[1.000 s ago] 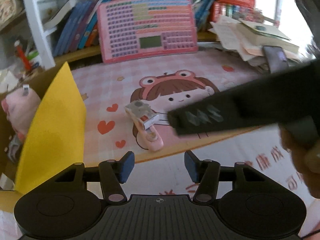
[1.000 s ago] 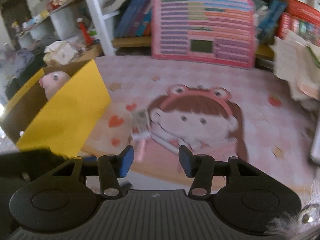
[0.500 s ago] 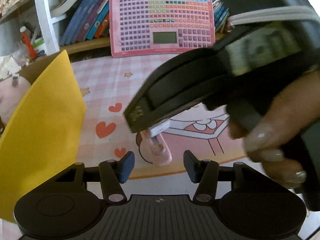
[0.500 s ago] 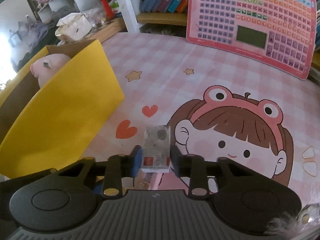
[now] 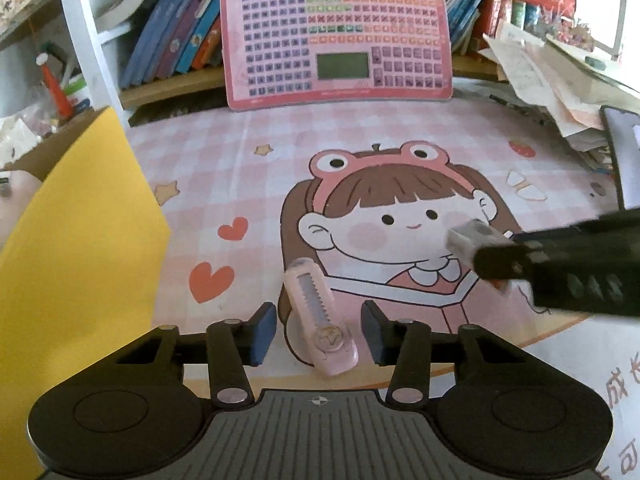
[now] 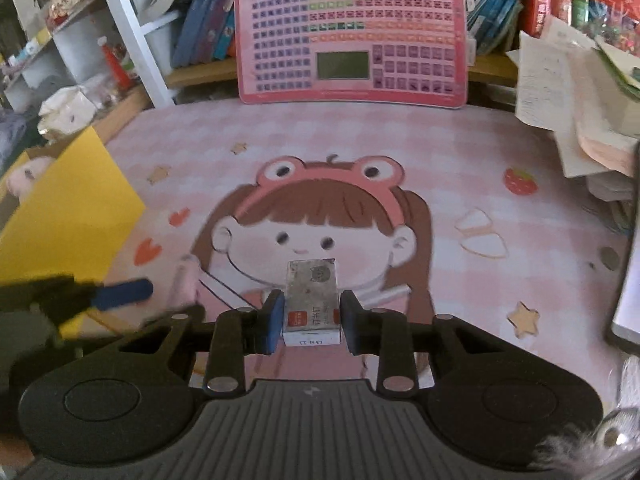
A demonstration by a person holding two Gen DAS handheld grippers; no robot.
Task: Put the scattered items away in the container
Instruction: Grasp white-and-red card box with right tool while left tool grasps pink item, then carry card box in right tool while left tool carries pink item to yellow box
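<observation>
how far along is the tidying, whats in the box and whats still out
Done: a pink plush toy already sits in the yellow box. In hand: the right gripper is shut on the eraser. Left: the pink utility knife still lies on the mat between the left gripper jaws, which have been closing, not yet gripping.

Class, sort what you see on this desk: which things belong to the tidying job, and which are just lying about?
Part of the job:
- eraser, clamped in the right hand-held gripper
- pink utility knife, between the open jaws of the left hand-held gripper
- yellow box

Just lying about:
- pink keyboard toy
- books
- paper stack
</observation>
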